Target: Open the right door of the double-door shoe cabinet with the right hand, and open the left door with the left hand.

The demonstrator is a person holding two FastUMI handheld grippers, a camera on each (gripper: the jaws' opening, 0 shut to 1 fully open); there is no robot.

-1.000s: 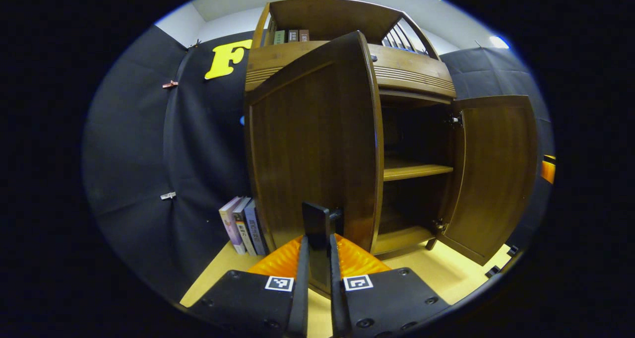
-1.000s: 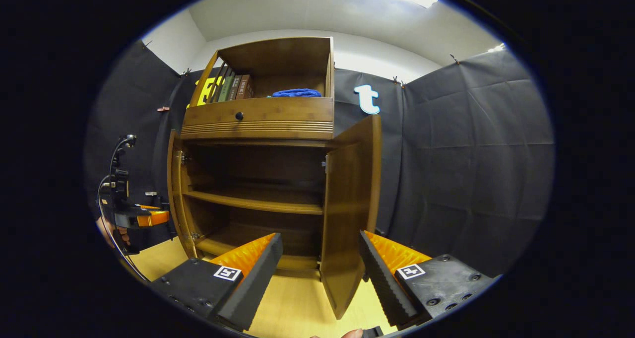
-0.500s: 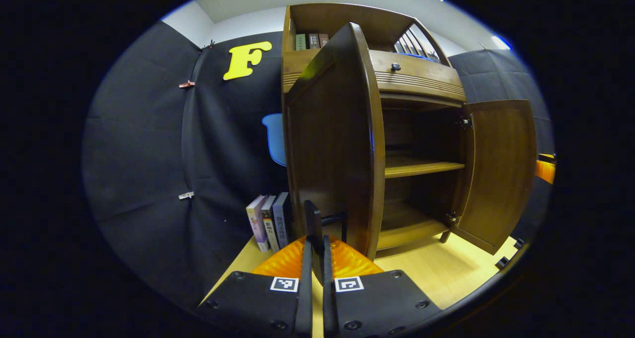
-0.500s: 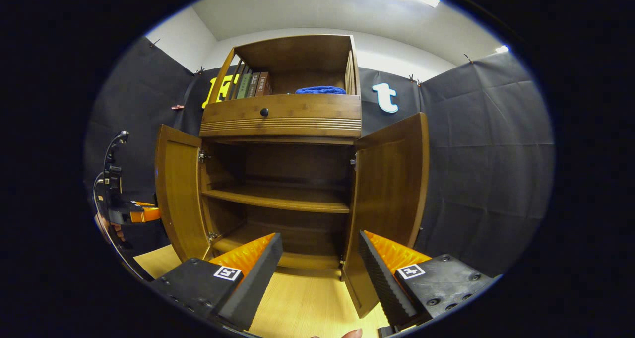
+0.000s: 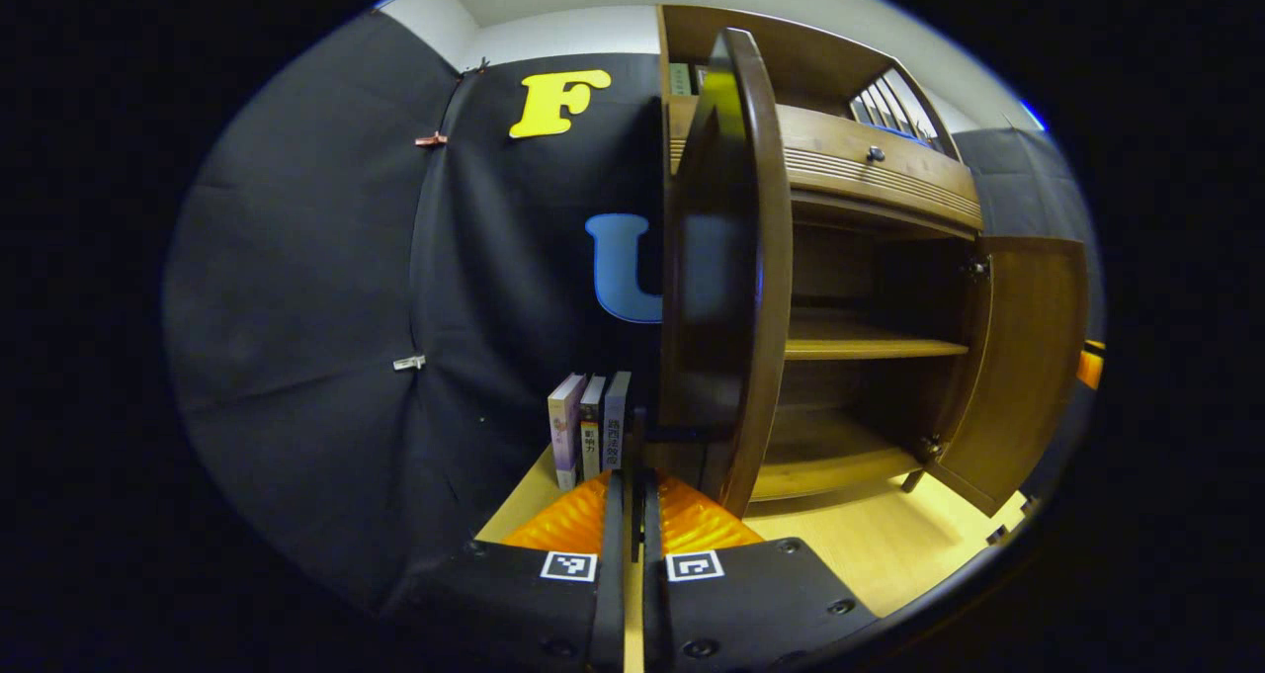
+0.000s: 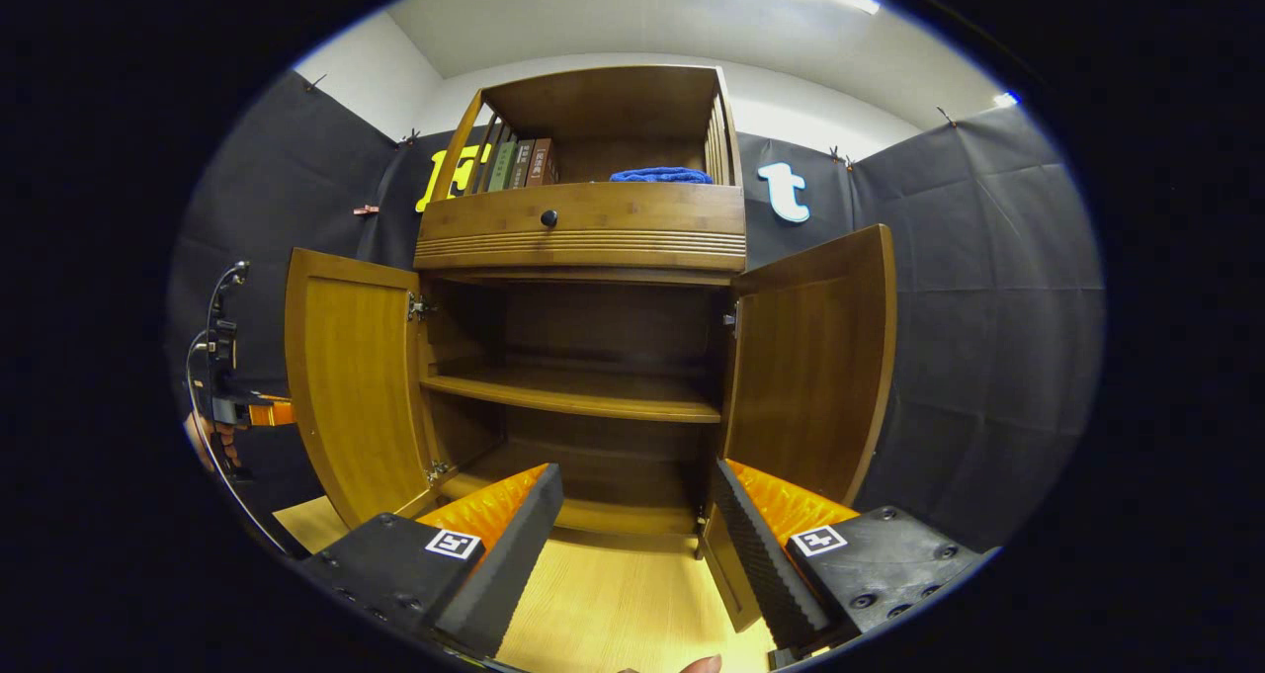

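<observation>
The wooden shoe cabinet point(image 6: 583, 243) stands with both doors swung wide. In the left gripper view the left door point(image 5: 726, 258) shows almost edge-on, and my left gripper point(image 5: 632, 480) is shut on its thin black handle point(image 5: 639, 436). The right door point(image 5: 1028, 357) hangs open beyond the inner shelf point(image 5: 870, 342). In the right gripper view the left door point(image 6: 356, 386) and right door point(image 6: 815, 357) flank the bare shelves. My right gripper point(image 6: 637, 480) is open, apart from the right door, holding nothing. The left gripper point(image 6: 247, 413) and a hand show at the far left.
Three books point(image 5: 590, 431) stand on the light wood floor point(image 6: 613, 604) against the wall, left of the cabinet. Above the doors is a drawer with a dark knob point(image 6: 549, 218); the top shelf holds books point(image 6: 519, 164) and a blue cloth point(image 6: 660, 174).
The left door has swung further open, drawn by my left gripper on its handle. The right gripper stays open, and its view has turned so that the cabinet sits more in the middle.
</observation>
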